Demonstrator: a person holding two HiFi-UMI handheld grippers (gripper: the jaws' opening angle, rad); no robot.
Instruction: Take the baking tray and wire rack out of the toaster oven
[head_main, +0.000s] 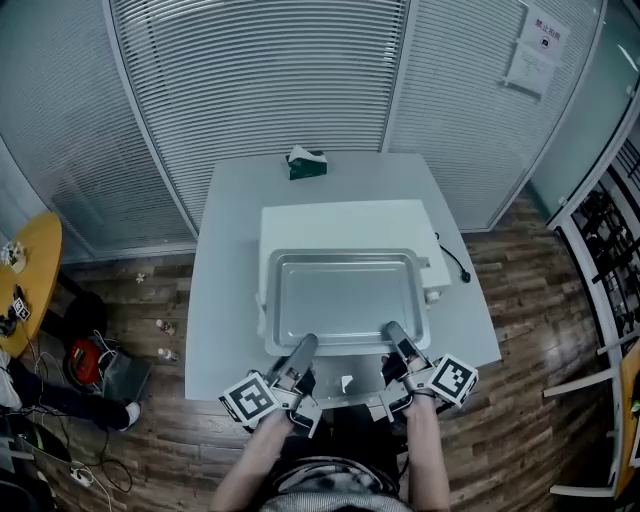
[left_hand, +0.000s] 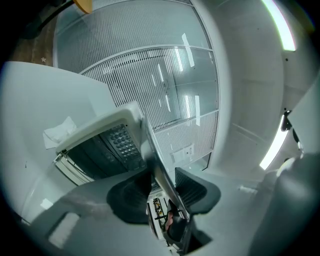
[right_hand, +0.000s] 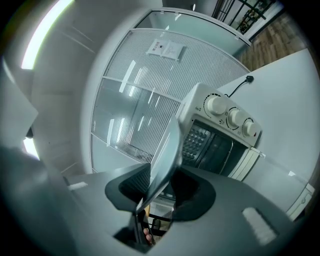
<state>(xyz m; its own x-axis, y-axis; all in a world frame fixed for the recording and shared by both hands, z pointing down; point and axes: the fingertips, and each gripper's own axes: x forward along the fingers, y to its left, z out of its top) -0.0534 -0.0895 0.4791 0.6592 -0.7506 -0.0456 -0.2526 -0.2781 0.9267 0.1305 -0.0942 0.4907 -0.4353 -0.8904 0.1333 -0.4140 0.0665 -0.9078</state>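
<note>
The silver baking tray (head_main: 345, 300) hangs level in front of the white toaster oven (head_main: 345, 225), mostly out of it. My left gripper (head_main: 305, 348) is shut on the tray's near rim at the left, and my right gripper (head_main: 395, 335) is shut on the same rim at the right. In the left gripper view the tray edge (left_hand: 157, 160) runs between the pads of the left gripper (left_hand: 162, 187), with the open oven mouth (left_hand: 100, 145) behind. The right gripper view shows the tray (right_hand: 167, 155) clamped in the right gripper (right_hand: 162, 187), beside the oven's knobs (right_hand: 232, 117). I cannot make out the wire rack.
The oven stands on a grey table (head_main: 225, 300). A green tissue box (head_main: 307, 162) sits at the table's far edge, and a black power cord (head_main: 455, 262) trails to the oven's right. A yellow round table (head_main: 30, 270) stands at the left. Blinds and glass walls close the back.
</note>
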